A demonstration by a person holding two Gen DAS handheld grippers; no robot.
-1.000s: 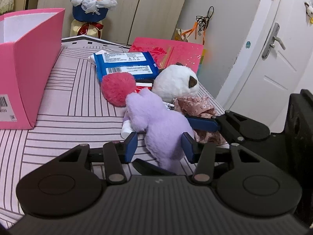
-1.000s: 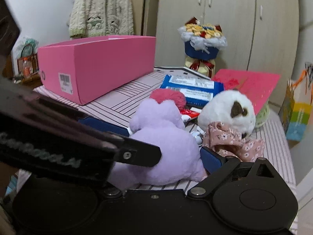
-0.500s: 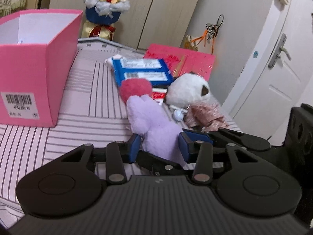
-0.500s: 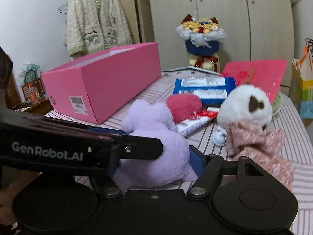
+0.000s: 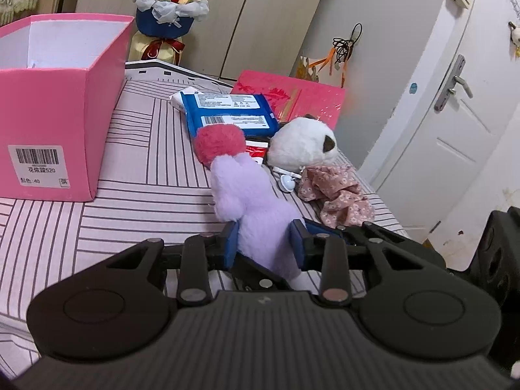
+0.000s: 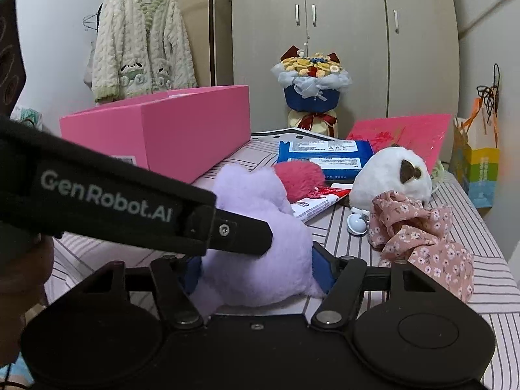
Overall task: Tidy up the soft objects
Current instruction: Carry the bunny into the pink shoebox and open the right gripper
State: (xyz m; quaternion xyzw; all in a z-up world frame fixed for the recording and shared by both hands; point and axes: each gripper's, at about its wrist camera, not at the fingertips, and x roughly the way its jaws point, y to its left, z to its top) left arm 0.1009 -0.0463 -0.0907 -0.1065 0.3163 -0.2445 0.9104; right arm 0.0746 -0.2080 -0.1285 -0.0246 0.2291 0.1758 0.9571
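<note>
Both tongs, left (image 5: 265, 248) and right (image 6: 256, 271), pinch the purple plush (image 5: 250, 208); pink box (image 5: 48, 143) nearby.

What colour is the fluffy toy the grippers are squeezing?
Pale purple; the plush toy shows best in the left wrist view.

A fluffy lilac plush toy (image 5: 256, 214) lies on the striped bedspread (image 5: 136, 195), between the blue pads of the left gripper (image 5: 265, 248). A round red pompom (image 5: 219, 143) sits just behind it, a white plush ball (image 5: 302, 149) to its right, an open pink cardboard box (image 5: 55, 110) well to its left.
</note>
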